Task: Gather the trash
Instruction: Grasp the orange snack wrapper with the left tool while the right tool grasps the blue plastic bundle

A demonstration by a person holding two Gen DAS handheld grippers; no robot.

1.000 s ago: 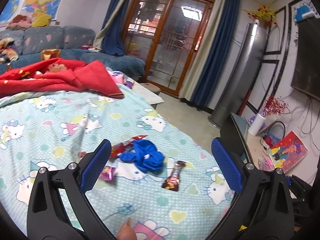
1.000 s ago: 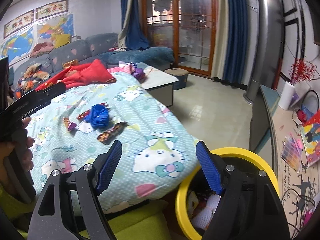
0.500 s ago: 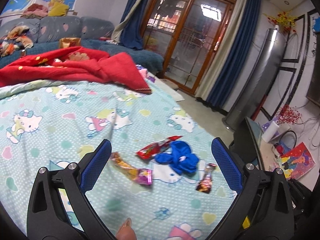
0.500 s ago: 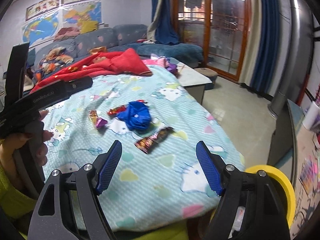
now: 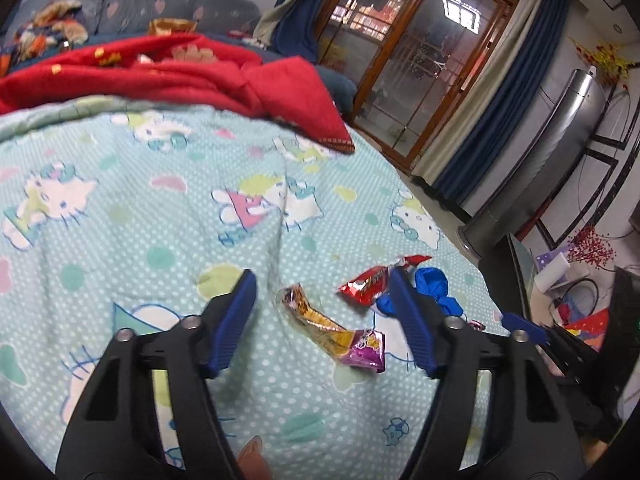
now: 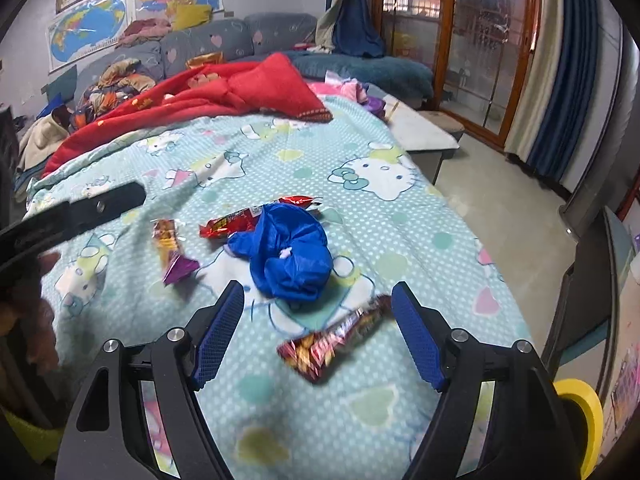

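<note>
Left wrist view: left gripper closing, yellow-purple wrapper between pads, untouched, on bedspread. Right gripper wide over brown wrapper, near blue bag.

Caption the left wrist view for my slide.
Left hand-held gripper closing around an orange-and-purple wrapper on the bedspread.

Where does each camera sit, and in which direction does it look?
Left wrist: on the left claw, looking down at the bedsheet over the yellow-purple wrapper; its jaws are closing, not yet on the wrapper.
Right wrist: on the right claw, looking at the dark red wrapper; the left claw and a hand show.
Both share the blue bag, the wrappers and the red blanket.
</note>
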